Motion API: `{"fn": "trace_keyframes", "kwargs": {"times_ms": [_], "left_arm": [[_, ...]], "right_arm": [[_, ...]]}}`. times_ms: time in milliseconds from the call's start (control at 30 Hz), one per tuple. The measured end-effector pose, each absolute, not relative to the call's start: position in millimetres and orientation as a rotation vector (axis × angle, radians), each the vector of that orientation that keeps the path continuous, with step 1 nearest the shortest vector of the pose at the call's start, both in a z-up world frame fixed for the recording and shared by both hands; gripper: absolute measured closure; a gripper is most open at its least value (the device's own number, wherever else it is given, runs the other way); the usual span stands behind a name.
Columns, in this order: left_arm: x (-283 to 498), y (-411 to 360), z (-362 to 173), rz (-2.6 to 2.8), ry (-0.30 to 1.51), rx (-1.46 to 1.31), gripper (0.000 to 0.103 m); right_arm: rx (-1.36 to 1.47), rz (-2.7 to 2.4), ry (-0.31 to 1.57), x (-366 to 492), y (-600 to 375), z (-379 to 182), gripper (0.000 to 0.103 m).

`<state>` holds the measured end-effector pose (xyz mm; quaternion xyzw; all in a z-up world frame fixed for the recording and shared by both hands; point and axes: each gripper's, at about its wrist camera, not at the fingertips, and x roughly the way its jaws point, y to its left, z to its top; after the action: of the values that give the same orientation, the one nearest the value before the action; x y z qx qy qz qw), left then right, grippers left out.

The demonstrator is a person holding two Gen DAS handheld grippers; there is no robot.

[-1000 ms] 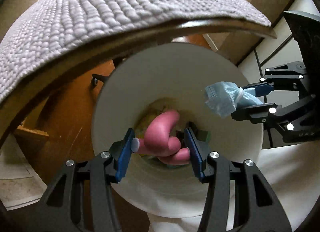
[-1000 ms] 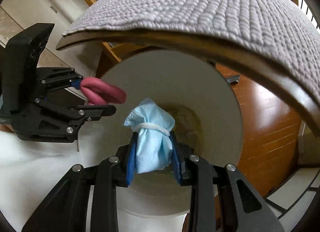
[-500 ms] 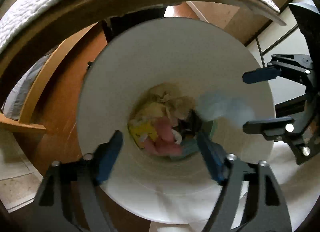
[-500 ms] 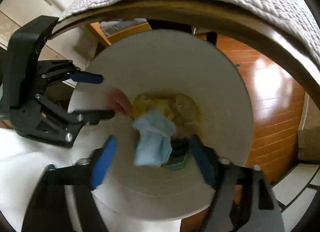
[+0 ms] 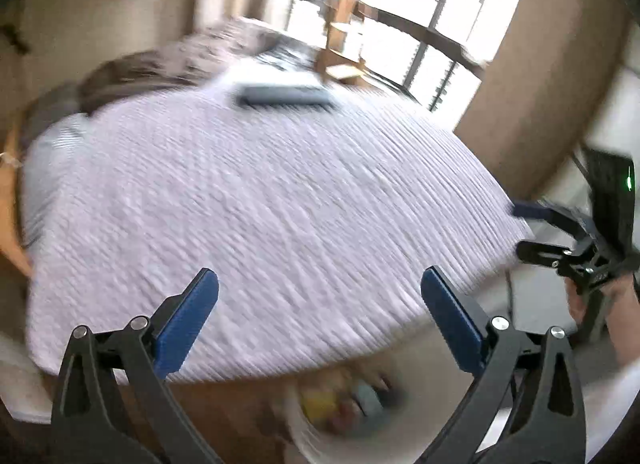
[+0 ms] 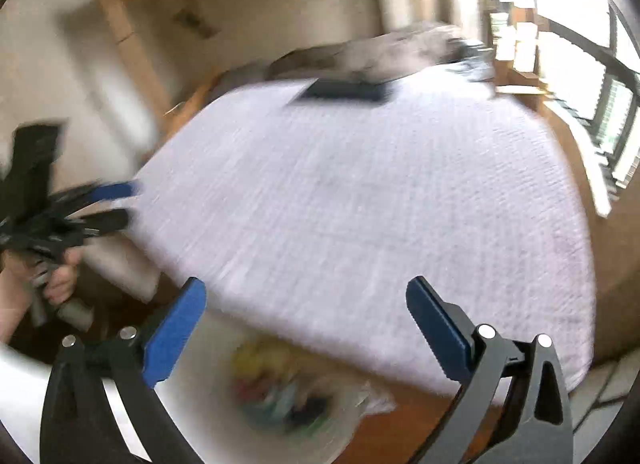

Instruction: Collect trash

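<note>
Both the left gripper (image 5: 318,320) and right gripper (image 6: 306,322) have jaws spread wide, holding nothing, above the white trash bin (image 6: 200,416) at the bed's (image 6: 360,204) near edge.

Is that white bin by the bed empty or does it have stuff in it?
It has stuff in it. The white bin shows a blurred heap of yellow, red and green trash at its bottom; which items they are cannot be told.

trash bin (image 5: 320,436) cut off, its blurred contents (image 6: 280,388) unidentifiable
</note>
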<state>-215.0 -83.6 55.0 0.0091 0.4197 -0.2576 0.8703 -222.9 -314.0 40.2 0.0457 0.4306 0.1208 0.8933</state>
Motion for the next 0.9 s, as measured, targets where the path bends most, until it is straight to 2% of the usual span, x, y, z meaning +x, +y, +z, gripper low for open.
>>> {"fn": "trace_keyframes", "kwargs": {"times_ms": [133,300,633,900], "left_arm": [[-148.2,-64.4,47.5,-0.338,0.846,0.037,0.001],[-85.2,-45.3,19.7,-0.192,0.913,0.026,0.001],[-35.5,-17.9,2.1,-0.120,0.934,-0.008,0.001],[-35.1,-18.4,-13.7,-0.077,0.957,0.055,0.001]], "right_arm": [[0.087,0.059,0.849,-164.1,-364.8,31.2,0.004],[0.100,-0.086,0.918,-100.4,-417.1,3.2,0.004],[0.159,-0.215,0.934,-62.5,-482.9,-27.0,0.004],[0.106,-0.226,0.946,-58.2,-481.5,-32.7,0.004]]}}
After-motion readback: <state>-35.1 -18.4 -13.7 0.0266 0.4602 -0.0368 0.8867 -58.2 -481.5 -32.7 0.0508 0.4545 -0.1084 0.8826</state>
